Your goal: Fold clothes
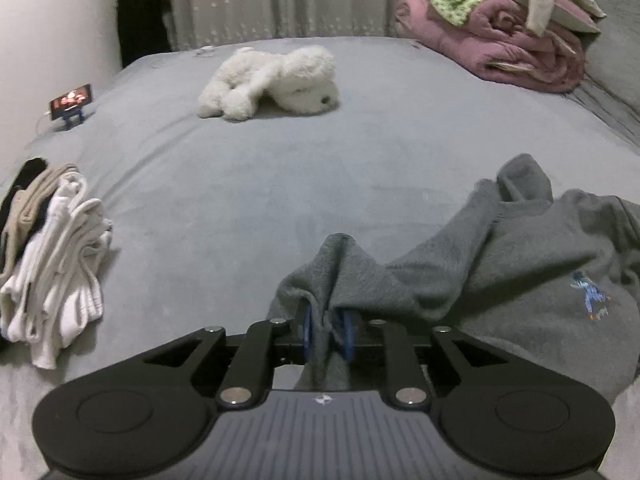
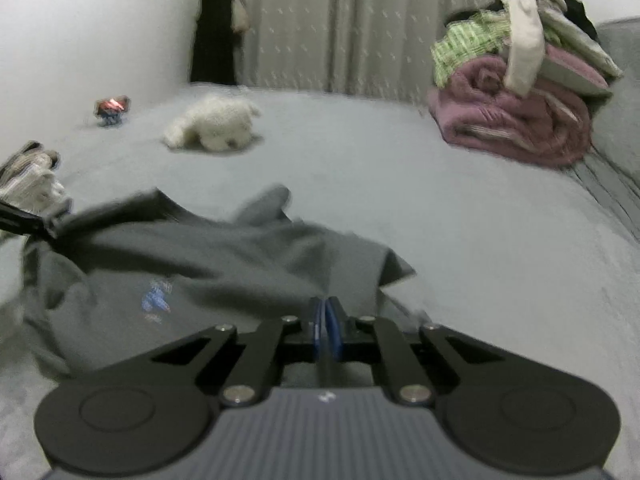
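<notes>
A grey sweatshirt [image 1: 500, 272] with a small blue embroidered figure [image 1: 592, 298] lies crumpled on the grey bed [image 1: 280, 168]. My left gripper [image 1: 326, 328] is shut on a bunched fold of its fabric near the left edge. In the right wrist view the same sweatshirt [image 2: 192, 264] spreads to the left, and my right gripper [image 2: 326, 328] is shut on its right edge, blue pads pressed together. The left gripper's black body [image 2: 24, 222] shows at the far left holding the other end.
A pile of white and beige folded clothes [image 1: 52, 256] lies at the left. A white plush toy [image 1: 272, 80] lies mid-bed. A phone on a stand [image 1: 72, 100] is at the far left. A pink blanket with clothes [image 1: 520, 36] is stacked at the back right.
</notes>
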Motion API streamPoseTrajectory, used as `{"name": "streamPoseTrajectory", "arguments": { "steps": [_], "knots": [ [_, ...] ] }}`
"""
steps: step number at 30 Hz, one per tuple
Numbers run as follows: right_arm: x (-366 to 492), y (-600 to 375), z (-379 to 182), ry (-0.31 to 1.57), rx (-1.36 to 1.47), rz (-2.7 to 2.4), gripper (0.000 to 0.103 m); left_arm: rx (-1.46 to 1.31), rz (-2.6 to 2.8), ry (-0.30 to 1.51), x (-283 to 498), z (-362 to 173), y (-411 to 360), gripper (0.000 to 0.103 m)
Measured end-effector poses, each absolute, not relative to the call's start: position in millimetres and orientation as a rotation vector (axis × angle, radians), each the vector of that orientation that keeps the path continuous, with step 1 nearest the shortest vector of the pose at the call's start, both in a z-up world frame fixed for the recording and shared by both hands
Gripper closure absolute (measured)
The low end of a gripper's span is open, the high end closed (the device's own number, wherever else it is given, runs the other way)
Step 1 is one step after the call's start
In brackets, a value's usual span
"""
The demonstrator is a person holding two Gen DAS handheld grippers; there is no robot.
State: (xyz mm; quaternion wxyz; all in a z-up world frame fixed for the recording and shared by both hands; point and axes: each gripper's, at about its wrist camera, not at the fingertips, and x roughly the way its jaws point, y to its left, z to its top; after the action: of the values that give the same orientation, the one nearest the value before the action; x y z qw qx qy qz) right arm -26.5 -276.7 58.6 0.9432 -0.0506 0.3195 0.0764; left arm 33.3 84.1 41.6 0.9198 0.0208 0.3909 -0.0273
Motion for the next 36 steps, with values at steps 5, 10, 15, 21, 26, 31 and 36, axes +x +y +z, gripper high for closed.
{"name": "streamPoseTrajectory", "arguments": {
  "steps": [5,10,15,21,26,31,36],
  "knots": [
    [-20,-285,58,0.664,-0.064,0.125,0.078,0.068,-0.103,0.735,27,51,80,0.06],
    [-4,-296,62,0.676,0.002,0.129,0.066,0.036,-0.15,0.715,41,56,78,0.054],
    [29,-318,61,0.716,0.125,0.167,0.055,0.007,-0.174,0.758,66,46,77,0.052],
    [75,-345,36,0.811,0.308,0.226,0.053,0.023,-0.181,0.818,97,22,72,0.051],
    [84,-332,21,0.859,0.259,0.255,0.071,0.072,-0.2,0.827,116,4,64,0.039],
    [58,-304,42,0.741,0.059,0.264,0.093,0.142,-0.19,0.853,121,-14,51,0.07],
    [-7,-269,76,0.518,-0.193,0.459,0.094,0.193,-0.168,0.848,114,-7,45,0.097]
  ]
}}
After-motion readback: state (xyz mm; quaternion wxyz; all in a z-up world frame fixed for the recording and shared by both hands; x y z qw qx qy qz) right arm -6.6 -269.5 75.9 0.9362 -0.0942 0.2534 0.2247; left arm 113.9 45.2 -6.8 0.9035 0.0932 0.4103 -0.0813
